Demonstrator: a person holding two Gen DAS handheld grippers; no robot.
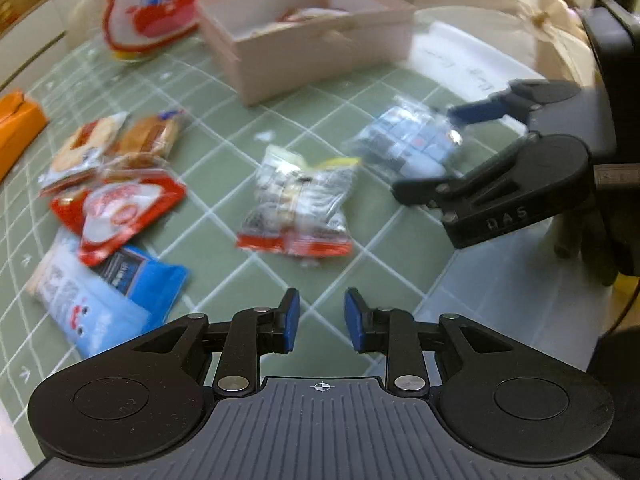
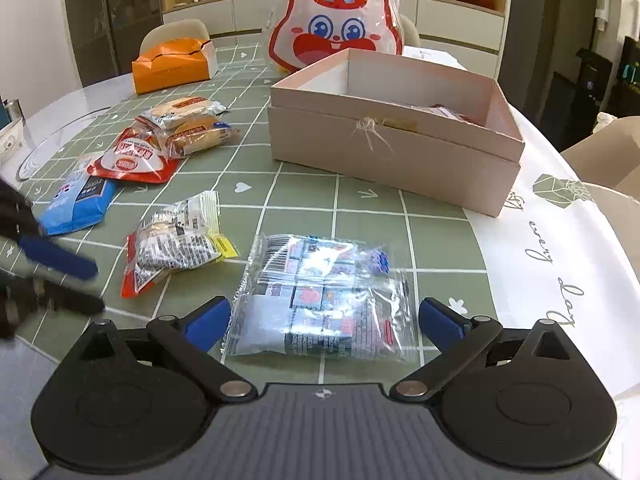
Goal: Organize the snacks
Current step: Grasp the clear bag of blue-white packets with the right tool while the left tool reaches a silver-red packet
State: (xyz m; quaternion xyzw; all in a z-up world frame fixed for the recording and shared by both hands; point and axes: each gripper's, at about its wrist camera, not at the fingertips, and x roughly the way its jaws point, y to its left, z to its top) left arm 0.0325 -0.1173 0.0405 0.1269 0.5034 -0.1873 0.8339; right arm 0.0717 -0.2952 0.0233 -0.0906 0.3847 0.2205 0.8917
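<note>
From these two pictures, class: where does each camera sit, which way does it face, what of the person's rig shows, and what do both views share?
Left wrist view: sits on the left gripper, facing down over the green grid tablecloth; the right gripper shows alongside.
Right wrist view: sits on the right gripper, facing the clear packet of small blue-and-white boxes between its open jaws; the left gripper's blurred fingers show.
Shared: that packet, the open pink cardboard box.

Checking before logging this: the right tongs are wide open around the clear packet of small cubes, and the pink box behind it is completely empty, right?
Not quite. The pink box already holds a red-and-white packet, as the right wrist view shows. The right tongs do stand wide open around the clear packet.
</note>
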